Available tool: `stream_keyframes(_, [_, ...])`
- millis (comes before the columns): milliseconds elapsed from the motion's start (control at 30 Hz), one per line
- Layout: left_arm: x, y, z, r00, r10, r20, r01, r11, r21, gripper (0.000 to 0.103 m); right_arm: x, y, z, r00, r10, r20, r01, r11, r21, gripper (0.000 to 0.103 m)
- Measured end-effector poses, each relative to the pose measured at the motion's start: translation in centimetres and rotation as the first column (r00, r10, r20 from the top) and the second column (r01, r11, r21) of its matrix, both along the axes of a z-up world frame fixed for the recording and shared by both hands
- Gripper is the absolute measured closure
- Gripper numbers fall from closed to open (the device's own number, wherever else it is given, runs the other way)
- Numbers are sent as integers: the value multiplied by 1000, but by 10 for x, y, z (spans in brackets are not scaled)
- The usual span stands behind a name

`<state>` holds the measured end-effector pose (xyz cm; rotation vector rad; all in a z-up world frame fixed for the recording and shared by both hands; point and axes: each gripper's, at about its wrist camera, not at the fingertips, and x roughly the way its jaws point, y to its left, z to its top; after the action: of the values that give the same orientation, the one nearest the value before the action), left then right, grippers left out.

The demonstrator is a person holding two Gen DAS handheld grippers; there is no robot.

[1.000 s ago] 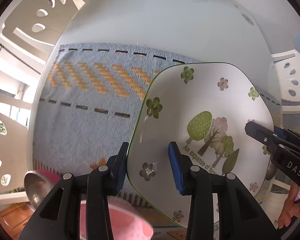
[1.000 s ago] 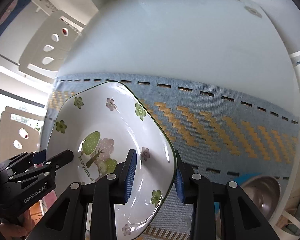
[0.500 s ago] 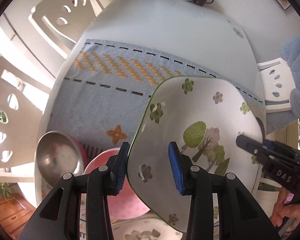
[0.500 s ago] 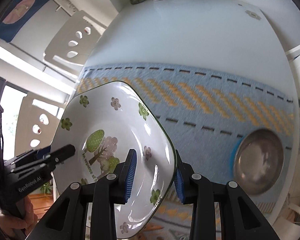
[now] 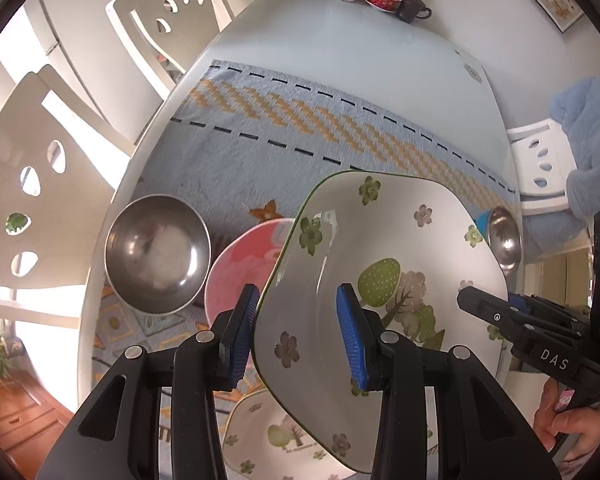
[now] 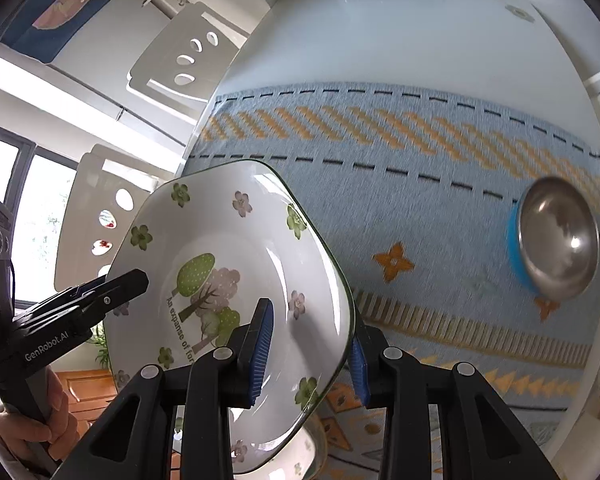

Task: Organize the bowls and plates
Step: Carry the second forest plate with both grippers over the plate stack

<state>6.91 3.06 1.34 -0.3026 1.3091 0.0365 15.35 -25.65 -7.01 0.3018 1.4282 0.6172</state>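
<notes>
A white square plate with a tree and flowers (image 5: 396, 248) (image 6: 220, 248) is held up in the air above the table. My left gripper (image 5: 296, 336) is shut on its left rim. My right gripper (image 6: 310, 354) is shut on its right rim; it also shows in the left wrist view (image 5: 500, 316). Below it lie a second flowered plate (image 5: 260, 432), a pink plate (image 5: 236, 276) and a steel bowl (image 5: 158, 254). A steel bowl on a blue plate (image 6: 556, 236) sits at the right.
A blue woven runner (image 6: 400, 184) covers the white table (image 6: 400, 40). White chairs (image 5: 32, 168) stand at the left. A vase, a red cup and a dark cup (image 5: 412, 6) stand at the far end. A person in blue (image 5: 584, 128) sits at the right.
Both grippers have lifted the flowered plate higher and pulled it back toward the near edge. The bowls and the plates below have come into view.
</notes>
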Motion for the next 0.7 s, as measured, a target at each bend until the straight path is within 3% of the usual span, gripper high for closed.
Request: stream_keyframes(700, [-48,-1,0,998,-67,-7,67,996,-64,67,-55,-11,1,999,-41,-36,41,999,15,69])
